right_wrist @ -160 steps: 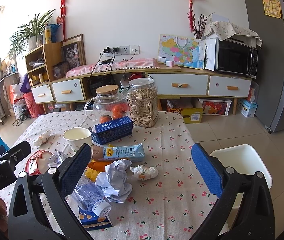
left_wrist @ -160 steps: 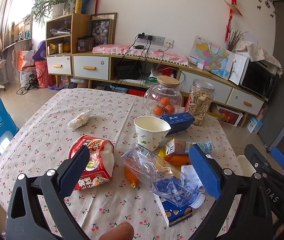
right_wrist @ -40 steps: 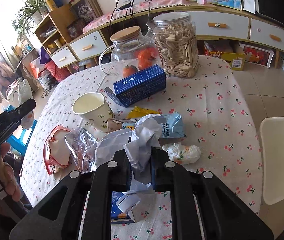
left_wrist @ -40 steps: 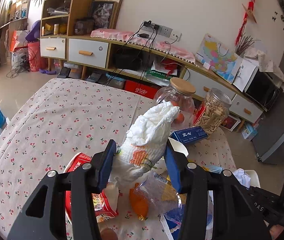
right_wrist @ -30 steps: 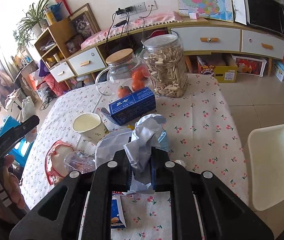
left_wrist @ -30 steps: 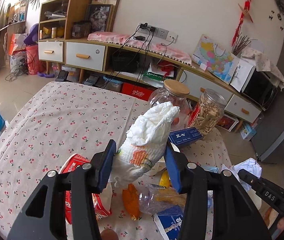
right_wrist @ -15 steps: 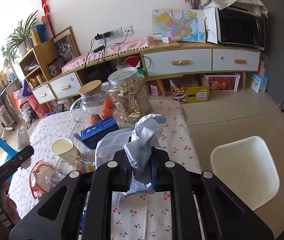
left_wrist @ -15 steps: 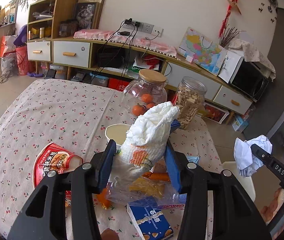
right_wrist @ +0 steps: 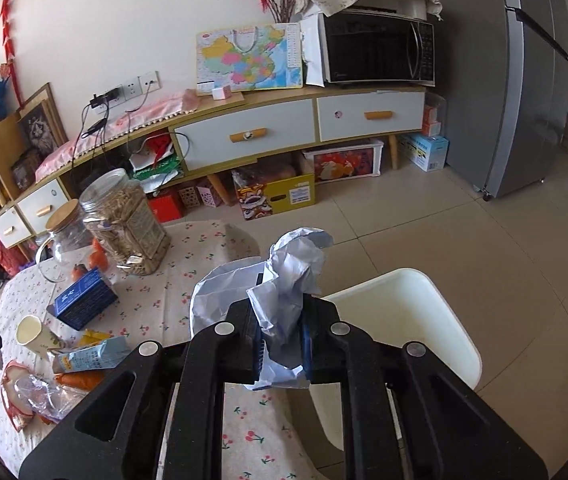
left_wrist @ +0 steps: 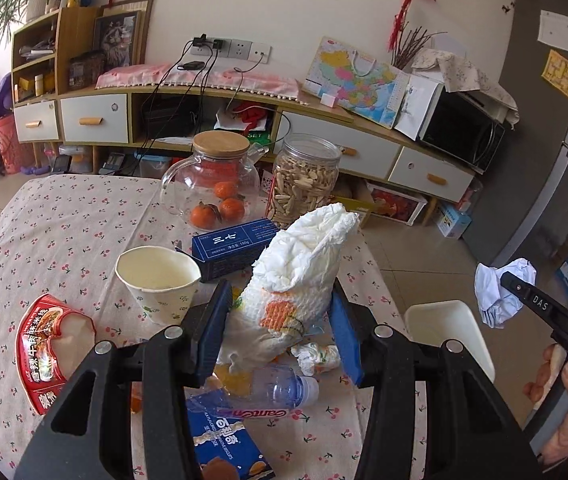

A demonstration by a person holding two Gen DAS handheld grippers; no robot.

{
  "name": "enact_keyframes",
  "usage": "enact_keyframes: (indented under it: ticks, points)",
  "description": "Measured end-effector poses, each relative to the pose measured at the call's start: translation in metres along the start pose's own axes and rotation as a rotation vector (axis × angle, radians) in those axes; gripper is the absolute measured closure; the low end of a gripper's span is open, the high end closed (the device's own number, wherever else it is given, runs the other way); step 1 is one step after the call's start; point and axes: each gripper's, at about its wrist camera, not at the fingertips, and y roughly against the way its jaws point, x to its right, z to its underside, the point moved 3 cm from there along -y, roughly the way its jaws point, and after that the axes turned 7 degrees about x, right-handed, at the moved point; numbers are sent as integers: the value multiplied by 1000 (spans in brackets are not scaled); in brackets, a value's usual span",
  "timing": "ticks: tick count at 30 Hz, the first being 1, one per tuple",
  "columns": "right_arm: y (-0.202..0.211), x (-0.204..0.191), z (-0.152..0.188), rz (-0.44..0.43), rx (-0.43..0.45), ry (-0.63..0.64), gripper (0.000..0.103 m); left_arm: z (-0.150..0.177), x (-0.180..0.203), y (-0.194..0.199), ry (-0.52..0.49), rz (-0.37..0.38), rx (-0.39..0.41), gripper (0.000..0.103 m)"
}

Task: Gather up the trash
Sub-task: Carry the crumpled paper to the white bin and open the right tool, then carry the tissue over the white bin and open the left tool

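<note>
Inspector: What has changed since the earlier pictures?

Me: Both of my tools have swung off the litter pile toward the table's edge. The white bin (right_wrist: 424, 320), formerly well off to the side, now sits just ahead of and below my right gripper (right_wrist: 281, 340). The table (left_wrist: 63, 216) has slid to that tool's left.

Inspector: State of the tools?

Me: The right gripper's jaws are pressed together, pinching a ball of crumpled paper (right_wrist: 288, 280). My left gripper (left_wrist: 279, 328) is part-spread, its pads clamped on a white tissue wad (left_wrist: 300, 276) that stands up and leans right between them.

Inspector: Which hand is closer to the bin?

Me: The right. From the left tool the bin (left_wrist: 444, 320) lies ahead and to the right, past the table's edge, with the right gripper (left_wrist: 524, 296) hanging above its far side. I judge the right load drops first; the left must then travel rightward.

Inspector: Count what remains.

Me: On the table: one paper cup (left_wrist: 155, 284), one red wrapper (left_wrist: 51, 340), one plastic bottle (left_wrist: 267, 390), one blue box (left_wrist: 235, 248), one biscuit packet (left_wrist: 223, 444), one small wad (left_wrist: 316, 354), one drink carton (right_wrist: 91, 354). Two jars, not rubbish. Two pieces held; the bin looks empty.
</note>
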Motion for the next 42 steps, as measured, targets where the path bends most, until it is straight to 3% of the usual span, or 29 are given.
enact_keyframes:
  ticks: [6,8,10,12,22,37,42]
  points:
    - [-16,42,-1,140,-45,-40,89,0,52,-15,-60,63,-17,55]
    - [-18,55,-3,164,-60,-62,83,-1,71,-21,-75,89,-26,55]
    - [-13,65,-5,173,-49,-99,61,-1,92,-28,-88,118,-34,55]
    - [-5,76,-10,180,-24,-142,51,0,112,-35,-97,147,-48,55]
    - [41,138,-31,276,158,-342,14,10,208,-73,-142,294,-158,55]
    - [73,195,-35,377,252,-468,9,40,306,-113,-126,425,-306,53]
    - [78,197,-36,393,269,-467,7,43,313,-113,-112,439,-332,33]
